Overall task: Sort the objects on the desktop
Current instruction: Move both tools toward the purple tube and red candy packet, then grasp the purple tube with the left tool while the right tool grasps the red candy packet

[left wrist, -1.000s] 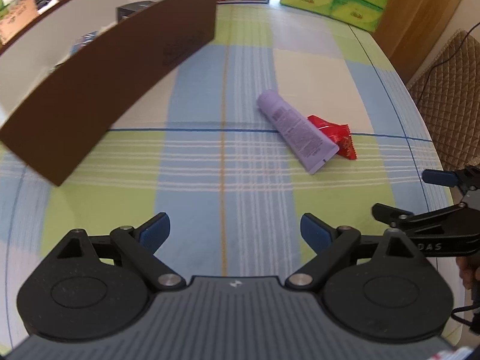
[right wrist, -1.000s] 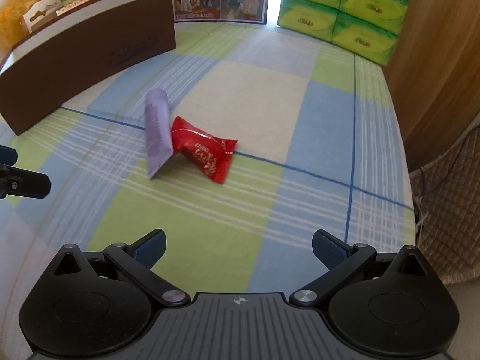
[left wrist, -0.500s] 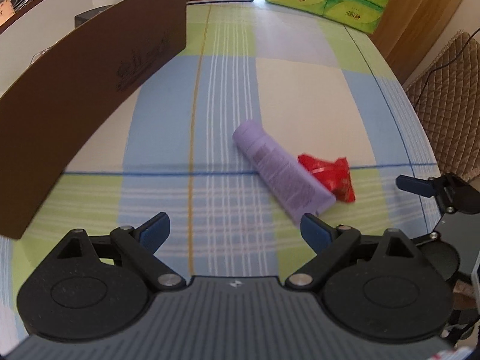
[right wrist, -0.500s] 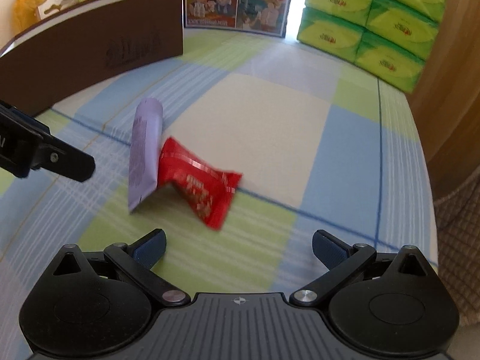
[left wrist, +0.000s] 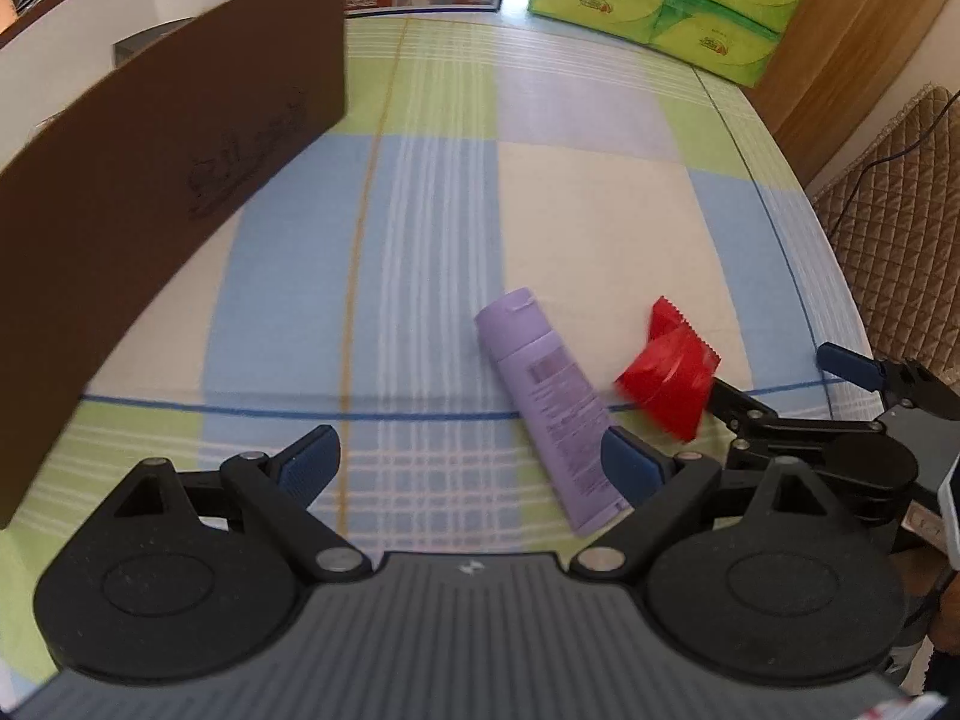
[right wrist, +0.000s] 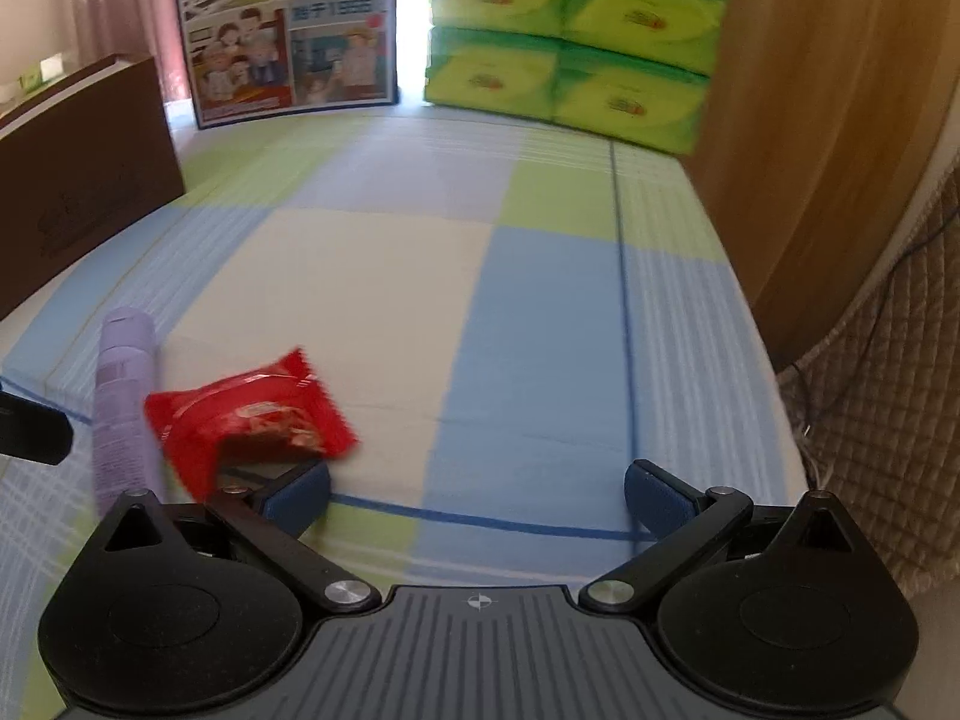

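Note:
A lilac tube lies on the checked tablecloth, its crimped end toward me. A red snack packet rests against the tube's right side, partly lifted. My left gripper is open just short of the tube, whose crimped end lies beside the right finger. In the right wrist view the tube and the packet sit at the lower left. My right gripper is open, and its left finger is at the packet's near edge. The right gripper also shows in the left wrist view, its lower finger under the packet.
A long brown box with a white inside stands along the left. Green tissue packs and a picture board stand at the table's far end. A wooden panel and a quilted chair are at the right edge.
Both grippers moved forward and lower toward the tube and packet, which now appear larger and nearer. The right gripper's left finger reached the packet, which now tilts up.

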